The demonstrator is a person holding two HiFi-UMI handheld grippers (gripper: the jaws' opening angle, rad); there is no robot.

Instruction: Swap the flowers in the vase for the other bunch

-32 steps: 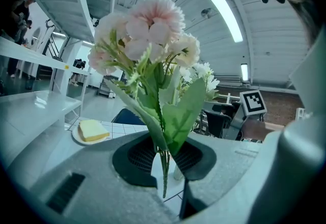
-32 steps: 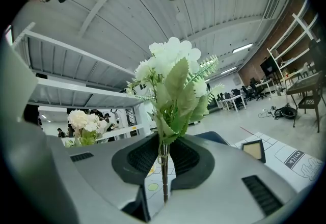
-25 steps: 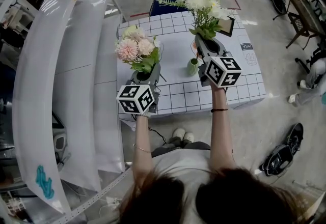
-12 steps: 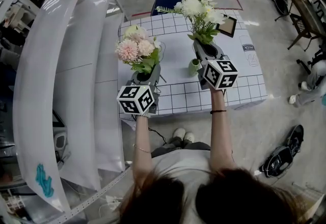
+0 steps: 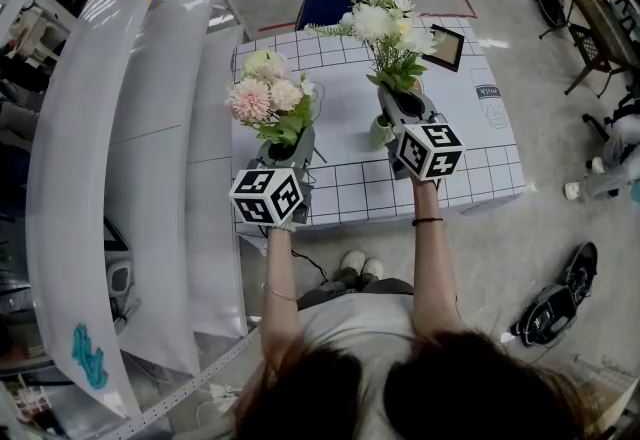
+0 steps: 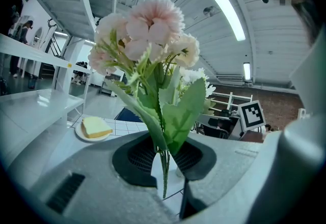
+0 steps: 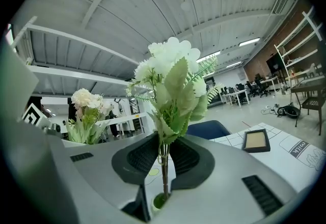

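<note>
My right gripper has its 2 jaws narrowed onto the thin stems of the white bunch, pinched just under the leaves. The stems hang straight down out of the grip, and their long axis is upright. The small green vase sits directly below my right jaws. The stem tips meet its mouth, though I cannot tell how deep they reach inside. I judge the coming move runs along that upright line, so I must keep the stems plumb over the opening and not let them drag the rim sideways and tip the vase.

My left gripper is likewise clamped narrow on the stems of the pink bunch, whose ends dangle free below those jaws with nothing under them but the table. From the head view the vase lies well off to the right of my left jaws, so my right hand is the nearer 1.
</note>
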